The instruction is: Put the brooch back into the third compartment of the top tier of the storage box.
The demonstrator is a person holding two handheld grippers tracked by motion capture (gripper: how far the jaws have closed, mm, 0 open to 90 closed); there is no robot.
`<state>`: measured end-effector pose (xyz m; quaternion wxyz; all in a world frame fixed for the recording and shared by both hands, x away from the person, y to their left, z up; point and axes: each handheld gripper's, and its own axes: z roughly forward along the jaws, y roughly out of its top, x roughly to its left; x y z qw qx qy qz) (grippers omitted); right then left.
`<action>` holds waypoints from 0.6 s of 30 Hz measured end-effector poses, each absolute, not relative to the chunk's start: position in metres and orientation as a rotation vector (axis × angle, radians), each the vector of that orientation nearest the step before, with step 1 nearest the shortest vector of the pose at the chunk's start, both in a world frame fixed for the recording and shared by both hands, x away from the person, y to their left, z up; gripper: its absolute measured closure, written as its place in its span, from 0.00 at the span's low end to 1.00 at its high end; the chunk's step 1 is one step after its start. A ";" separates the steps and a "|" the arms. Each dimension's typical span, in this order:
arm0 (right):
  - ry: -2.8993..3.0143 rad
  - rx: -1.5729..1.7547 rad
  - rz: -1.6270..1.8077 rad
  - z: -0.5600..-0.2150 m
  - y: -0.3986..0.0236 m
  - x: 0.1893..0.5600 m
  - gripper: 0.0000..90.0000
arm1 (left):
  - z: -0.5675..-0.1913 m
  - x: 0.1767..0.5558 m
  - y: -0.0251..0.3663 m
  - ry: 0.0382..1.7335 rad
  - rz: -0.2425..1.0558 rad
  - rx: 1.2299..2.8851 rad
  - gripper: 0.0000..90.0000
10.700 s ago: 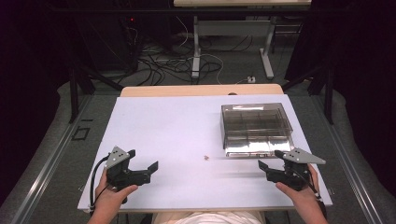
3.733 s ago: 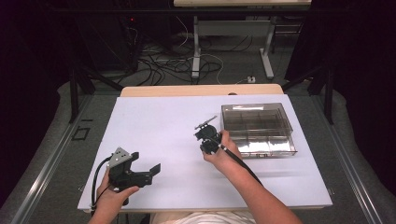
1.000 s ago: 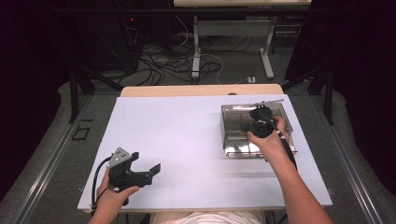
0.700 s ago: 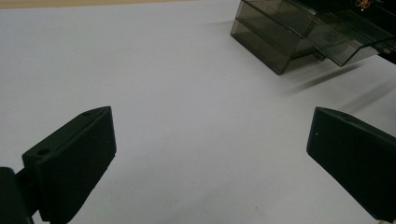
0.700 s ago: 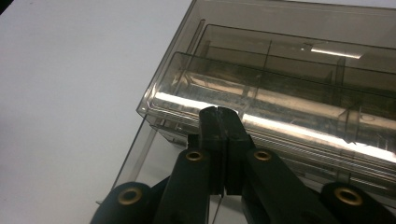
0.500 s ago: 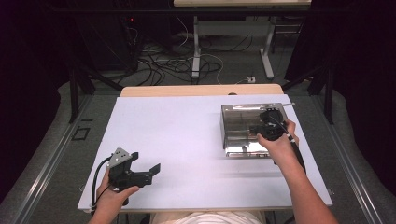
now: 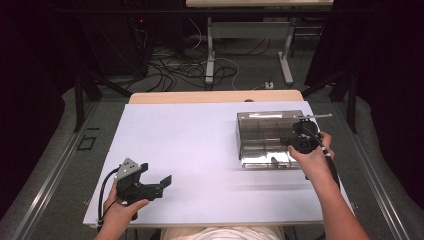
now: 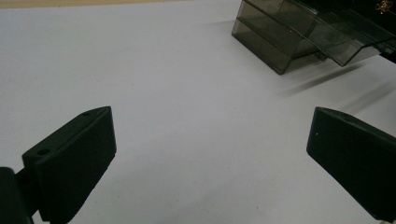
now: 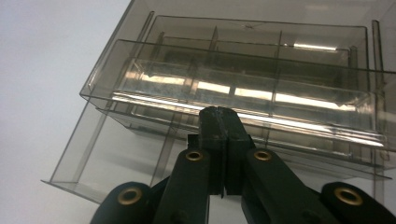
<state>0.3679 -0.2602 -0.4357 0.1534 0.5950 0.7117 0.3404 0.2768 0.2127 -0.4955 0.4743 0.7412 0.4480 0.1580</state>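
A smoky clear plastic compartment box [image 7: 264, 136] stands on the right of the white table [image 7: 190, 135]. Its lid [image 8: 327, 35] is tilted partly up over the dividers [image 9: 215, 42]. My right gripper [image 7: 295, 141] hovers over the box's right side, held in a hand. In the right gripper view its tips [image 9: 219, 117] are pressed together just at the near edge of the lid [image 9: 243, 93]; I cannot tell whether anything tiny is pinched between them. My left gripper [image 7: 156, 175] rests near the table's front left, jaws wide apart [image 8: 210, 154] with bare table between them.
Beyond the table's far edge are a wooden strip [image 7: 215, 96], desk legs [image 7: 210, 55] and loose cables [image 7: 190, 67] on the floor. Dark frame bars [image 7: 80, 95] flank both sides. Bare white tabletop lies between the two grippers.
My right hand has carried its shut gripper rightward across the box, from the middle to the right side. The left gripper has stayed put.
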 end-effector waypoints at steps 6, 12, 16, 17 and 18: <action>2.018 1.719 0.970 -0.439 -0.271 0.363 1.00 | -0.495 0.277 0.213 1.096 0.384 1.817 0.01; 1.989 1.741 0.971 -0.440 -0.281 0.360 1.00 | -0.496 0.277 0.212 1.094 0.387 1.814 0.01; 1.975 1.750 0.963 -0.441 -0.286 0.359 1.00 | -0.496 0.277 0.212 1.095 0.387 1.813 0.01; 1.970 1.753 0.960 -0.442 -0.288 0.359 1.00 | -0.496 0.277 0.212 1.095 0.386 1.814 0.01; 1.970 1.755 0.956 -0.442 -0.289 0.359 1.00 | -0.496 0.277 0.212 1.094 0.387 1.814 0.01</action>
